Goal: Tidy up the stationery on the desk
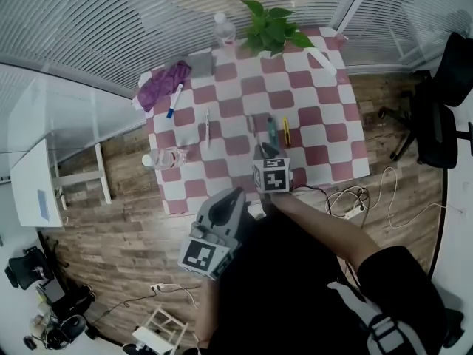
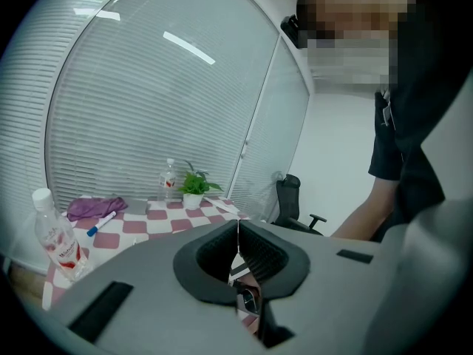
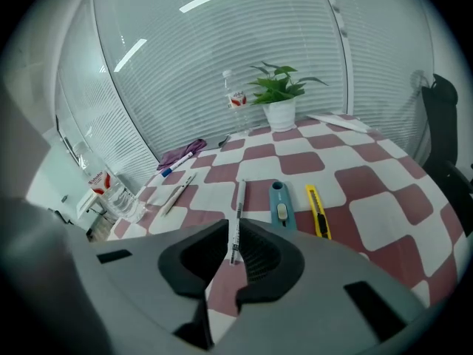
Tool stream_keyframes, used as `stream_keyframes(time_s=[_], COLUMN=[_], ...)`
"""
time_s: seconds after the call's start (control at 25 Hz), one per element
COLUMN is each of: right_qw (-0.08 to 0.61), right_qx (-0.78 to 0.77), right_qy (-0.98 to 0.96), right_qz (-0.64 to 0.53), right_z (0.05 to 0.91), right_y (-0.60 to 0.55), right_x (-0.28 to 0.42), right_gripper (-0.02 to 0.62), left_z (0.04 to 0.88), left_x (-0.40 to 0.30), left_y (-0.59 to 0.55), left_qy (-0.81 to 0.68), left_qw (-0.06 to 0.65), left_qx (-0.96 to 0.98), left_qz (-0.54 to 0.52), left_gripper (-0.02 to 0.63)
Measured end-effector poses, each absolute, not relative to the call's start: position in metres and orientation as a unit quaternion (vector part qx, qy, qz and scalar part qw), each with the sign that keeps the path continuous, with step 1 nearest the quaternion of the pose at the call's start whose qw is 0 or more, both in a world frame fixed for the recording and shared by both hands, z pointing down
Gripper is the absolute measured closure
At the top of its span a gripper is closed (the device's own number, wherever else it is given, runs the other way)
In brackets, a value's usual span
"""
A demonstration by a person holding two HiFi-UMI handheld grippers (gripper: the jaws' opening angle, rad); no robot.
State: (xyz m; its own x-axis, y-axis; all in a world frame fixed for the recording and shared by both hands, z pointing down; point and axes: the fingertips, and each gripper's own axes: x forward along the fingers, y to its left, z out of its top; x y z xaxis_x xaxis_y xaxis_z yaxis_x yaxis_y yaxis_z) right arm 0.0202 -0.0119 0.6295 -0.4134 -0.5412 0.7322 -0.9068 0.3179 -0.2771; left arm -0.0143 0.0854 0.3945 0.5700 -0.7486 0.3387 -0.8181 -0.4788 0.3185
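My right gripper [image 3: 235, 229] is shut on the near end of a slim grey pen [image 3: 239, 202], whose far end points out over the checkered cloth [image 3: 369, 198]. In the head view this gripper [image 1: 262, 151] hangs over the table's near middle, the pen [image 1: 252, 124] just ahead of it. A teal utility knife [image 3: 279, 207] and a yellow utility knife [image 3: 318, 211] lie side by side right of the pen. Farther left lie a white pen [image 3: 177, 193] and a blue-capped marker [image 3: 177, 164]. My left gripper [image 1: 235, 196] is shut and empty, off the table's near edge; in its own view the gripper [image 2: 238, 229] shows its jaws meeting.
A purple cloth [image 1: 161, 84] and a grey block [image 1: 201, 64] sit at the far left corner. A potted plant [image 1: 270, 25] and an upright bottle [image 1: 224, 29] stand at the back edge. Another bottle [image 1: 165, 157] lies at the near left. An office chair [image 1: 436, 117] stands to the right.
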Motion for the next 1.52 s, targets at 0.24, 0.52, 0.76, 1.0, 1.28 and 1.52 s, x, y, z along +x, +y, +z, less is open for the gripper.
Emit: stream_keyframes(time_s=[0.24, 0.52, 0.76, 1.0, 1.28, 1.52], right_qw=[0.268, 0.246, 0.234, 0.227, 0.237, 0.241], right_qx=[0.471, 0.452, 0.459, 0.490, 0.517, 0.544], right_qy=[-0.776, -0.796, -0.801, -0.794, -0.769, -0.746], right_qz=[0.324, 0.320, 0.304, 0.279, 0.291, 0.300], right_z=[0.617, 0.592, 0.557, 0.536, 0.546, 0.548], right_y=[-0.007, 0.001, 0.006, 0.006, 0.032, 0.045], right_x=[0.022, 0.025, 0.033, 0.048, 0.053, 0.066], right_gripper=[0.562, 0.574, 0.574, 0.574, 0.574, 0.574], left_z=[0.416, 0.460, 0.504, 0.551, 0.599, 0.629], left_x=[-0.035, -0.070, -0.092, -0.115, -0.134, -0.152], left_y=[0.084, 0.052, 0.032, 0.003, -0.017, -0.028], left_qy=[-0.459, -0.494, -0.499, -0.492, -0.489, -0.521], left_qw=[0.237, 0.268, 0.291, 0.312, 0.331, 0.343], left_qx=[0.851, 0.816, 0.795, 0.783, 0.766, 0.735], left_qz=[0.093, 0.138, 0.185, 0.217, 0.256, 0.264], left_gripper=[0.574, 0.574, 0.574, 0.572, 0.461, 0.443])
